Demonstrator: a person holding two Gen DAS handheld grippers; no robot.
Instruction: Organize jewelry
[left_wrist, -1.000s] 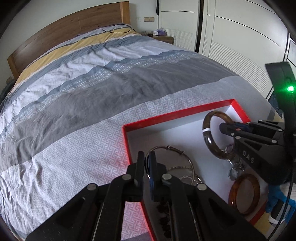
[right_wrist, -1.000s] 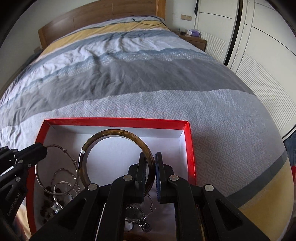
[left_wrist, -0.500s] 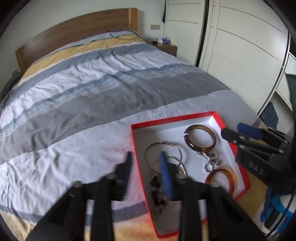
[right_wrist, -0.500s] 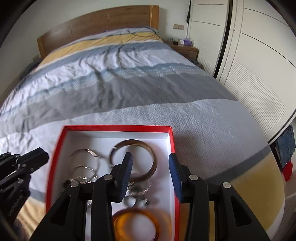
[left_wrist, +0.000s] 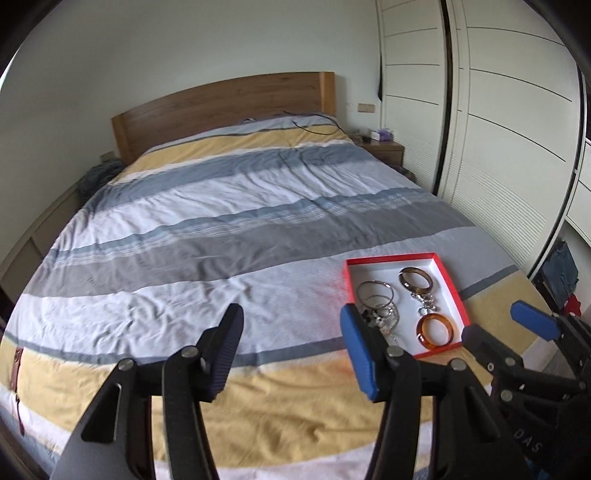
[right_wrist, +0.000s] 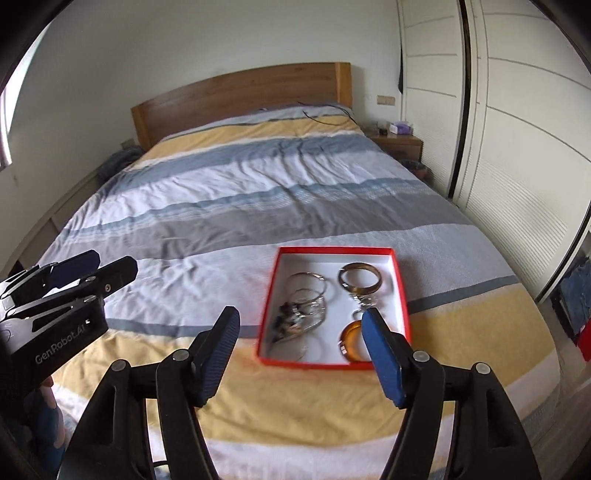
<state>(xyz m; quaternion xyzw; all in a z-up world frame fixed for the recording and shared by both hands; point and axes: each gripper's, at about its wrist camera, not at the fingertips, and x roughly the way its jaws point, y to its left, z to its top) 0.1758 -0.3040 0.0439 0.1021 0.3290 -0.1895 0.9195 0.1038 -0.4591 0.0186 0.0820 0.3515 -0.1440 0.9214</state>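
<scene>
A red box (left_wrist: 452, 291) (right_wrist: 400, 291) with a white inside lies on the bed near its foot. In it lie a dark brown bangle (left_wrist: 415, 277) (right_wrist: 359, 277), an orange bangle (left_wrist: 436, 331) (right_wrist: 352, 341), silver hoops (left_wrist: 375, 291) (right_wrist: 308, 286), a keyring-like cluster (left_wrist: 424, 301) and dark beads (right_wrist: 286, 321). My left gripper (left_wrist: 291, 341) is open and empty, held back above the bedcover left of the box. My right gripper (right_wrist: 301, 350) is open and empty, raised in front of the box. Each gripper shows in the other's view (left_wrist: 517, 332) (right_wrist: 88, 267).
The bed has a striped yellow, blue, grey and white cover (left_wrist: 221, 221) and a wooden headboard (left_wrist: 221, 107). White wardrobe doors (left_wrist: 498, 129) run along the right. A bedside table (right_wrist: 400, 144) stands at the far right of the headboard.
Both grippers opened, let go of the jewelry and pulled back and up from the box. The dark brown bangle and the silver hoop now lie in the box.
</scene>
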